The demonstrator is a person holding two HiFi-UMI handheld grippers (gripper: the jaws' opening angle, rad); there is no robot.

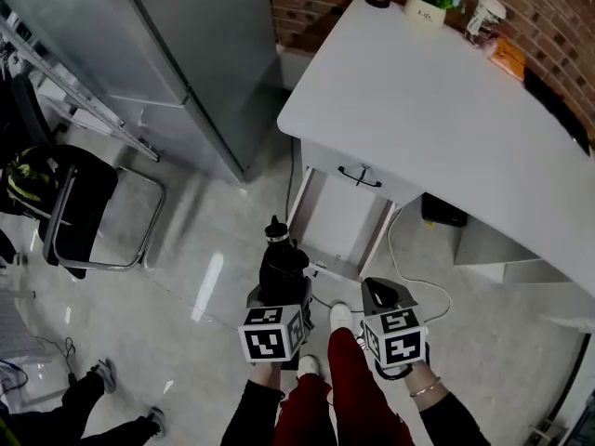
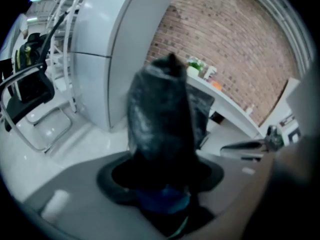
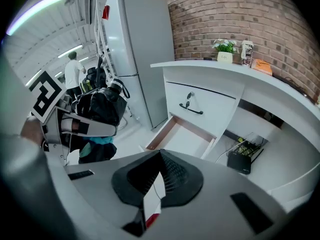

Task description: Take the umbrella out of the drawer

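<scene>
Head view: low in the centre of the frame, the left gripper [image 1: 277, 291] holds a black folded umbrella [image 1: 283, 263] upright, its tip pointing up the frame. The umbrella is already out of the open drawer [image 1: 337, 223], which lies just above and right of it, under the white desk [image 1: 437, 110], and looks bare inside. The right gripper [image 1: 379, 292] sits just right of centre, beside the left one and carrying nothing.

Left gripper view: the umbrella [image 2: 161, 119] fills the middle of the frame, and its lower end is seated between the jaws, which are clamped on it. Since the grip seems to be near one end, I judge it best to hold the squeeze firm and the umbrella vertical, so that its weight does not lever it loose.

Right gripper view: the jaws are drawn together to a narrow point at lower centre, with nothing between them. The drawer [image 3: 182, 136] lies open at centre and the umbrella [image 3: 100, 106] is at the left. Carrying the umbrella away from the drawer front, with the free gripper kept apart from it, should finish the step cleanly
</scene>
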